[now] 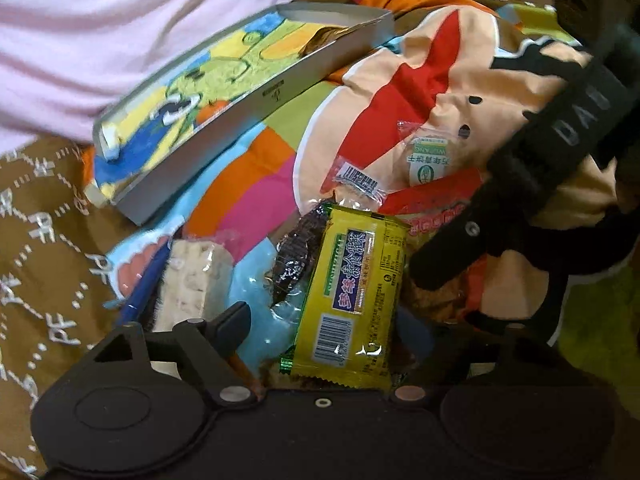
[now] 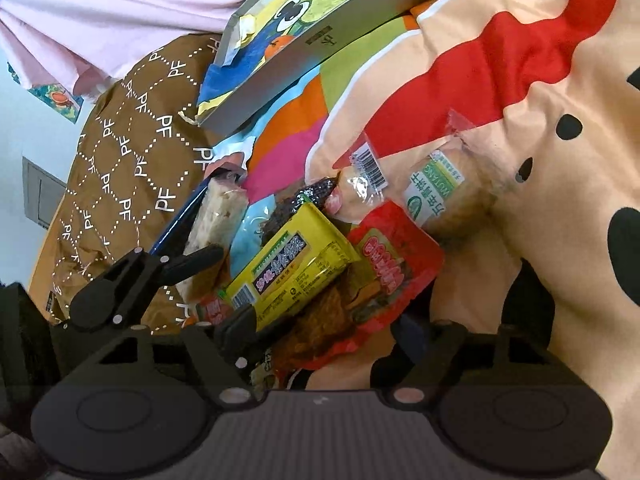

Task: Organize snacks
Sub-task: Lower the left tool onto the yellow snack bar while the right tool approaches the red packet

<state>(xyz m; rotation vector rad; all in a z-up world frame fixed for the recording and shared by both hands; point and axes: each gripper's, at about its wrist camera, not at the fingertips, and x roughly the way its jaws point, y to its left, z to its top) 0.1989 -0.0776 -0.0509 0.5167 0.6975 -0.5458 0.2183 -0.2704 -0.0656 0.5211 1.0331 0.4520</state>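
Snack pile (image 2: 304,264), red packet (image 2: 396,256) partly buried

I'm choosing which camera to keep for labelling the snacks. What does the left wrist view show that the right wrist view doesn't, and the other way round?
Only the left wrist view: the inside of the shallow cartoon box, with a gold wrapper in its far end.
Only the right wrist view: the whole red packet, its brown contents showing, and a grey wall panel.
Both: the yellow packet, the pale nougat bar, the clear-wrapped biscuit with a green label, and the patterned bedding.
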